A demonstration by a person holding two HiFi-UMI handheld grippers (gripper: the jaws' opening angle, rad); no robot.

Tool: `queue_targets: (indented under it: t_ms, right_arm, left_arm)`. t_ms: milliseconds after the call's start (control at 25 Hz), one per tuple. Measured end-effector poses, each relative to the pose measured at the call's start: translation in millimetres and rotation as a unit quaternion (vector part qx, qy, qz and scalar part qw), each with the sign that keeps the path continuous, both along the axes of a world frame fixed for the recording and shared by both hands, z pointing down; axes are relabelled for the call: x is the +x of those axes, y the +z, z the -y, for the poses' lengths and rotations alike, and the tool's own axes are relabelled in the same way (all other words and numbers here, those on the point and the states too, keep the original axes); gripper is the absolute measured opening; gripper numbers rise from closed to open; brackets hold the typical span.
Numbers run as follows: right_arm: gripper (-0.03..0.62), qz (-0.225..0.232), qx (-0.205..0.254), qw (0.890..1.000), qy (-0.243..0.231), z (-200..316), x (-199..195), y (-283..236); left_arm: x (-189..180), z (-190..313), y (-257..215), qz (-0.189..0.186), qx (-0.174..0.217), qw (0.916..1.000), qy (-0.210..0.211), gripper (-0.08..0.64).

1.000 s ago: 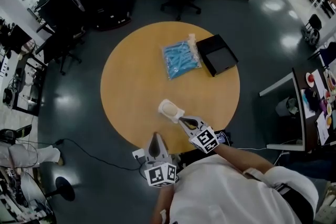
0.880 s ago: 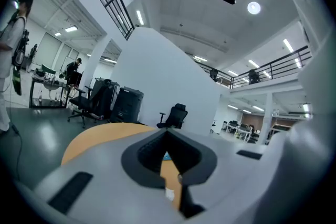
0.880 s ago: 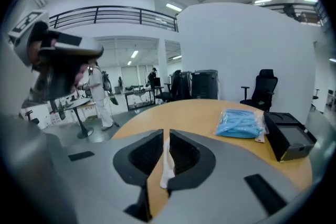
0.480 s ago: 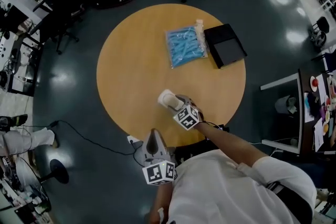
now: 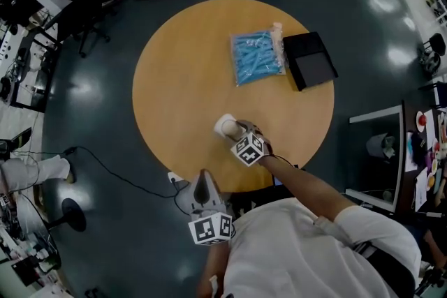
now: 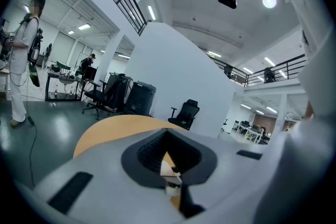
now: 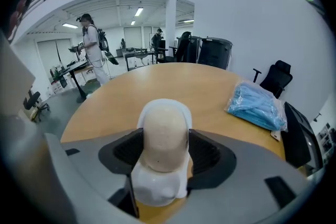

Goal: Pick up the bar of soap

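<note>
Lying lengthwise, soap point(image 7: 164, 131) parallels right claw's point(image 7: 165, 153) opening jaws.

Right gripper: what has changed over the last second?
The right gripper moved forward to straddle the soap in its dish; its jaws are opening, nothing gripped yet. The left gripper, soap, blue bag and black box stayed put.
</note>
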State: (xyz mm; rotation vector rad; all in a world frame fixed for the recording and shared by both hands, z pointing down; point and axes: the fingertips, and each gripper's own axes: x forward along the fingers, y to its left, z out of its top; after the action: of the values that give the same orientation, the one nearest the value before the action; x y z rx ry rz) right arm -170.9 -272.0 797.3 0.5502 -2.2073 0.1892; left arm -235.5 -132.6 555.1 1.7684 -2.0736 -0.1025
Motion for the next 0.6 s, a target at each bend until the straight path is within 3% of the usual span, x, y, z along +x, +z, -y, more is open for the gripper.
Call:
queue_targets:
  t_ms: [200, 320, 480, 600]
  right_arm:
    - [0.261, -0.007, 0.014, 1.000, 0.003, 1.8, -3.7, -4.4]
    - [0.260, 0.027, 0.037, 0.999, 0.010, 3.3, -3.3, -34.3]
    - [0.260, 0.141, 0.097, 0.985, 0.019, -1.0, 6.7, -138.0]
    - [0.261, 0.257, 0.150, 0.954, 0.037, -17.9, 35.2, -239.9]
  left_arm:
    - [-5.1, -2.9, 0.6, -0.004, -0.001, 1.0000, -0.004, 0.003]
    - [-5.6, -3.0, -3.7, 0.001, 0.006, 1.0000, -0.002, 0.003]
    - [-5.0, 3.0, -13.8, 0.008, 0.021, 0.9997, 0.007, 0.003]
    - [-1.5, 11.2, -25.5, 0.018, 0.038, 0.9989, 0.020, 0.003]
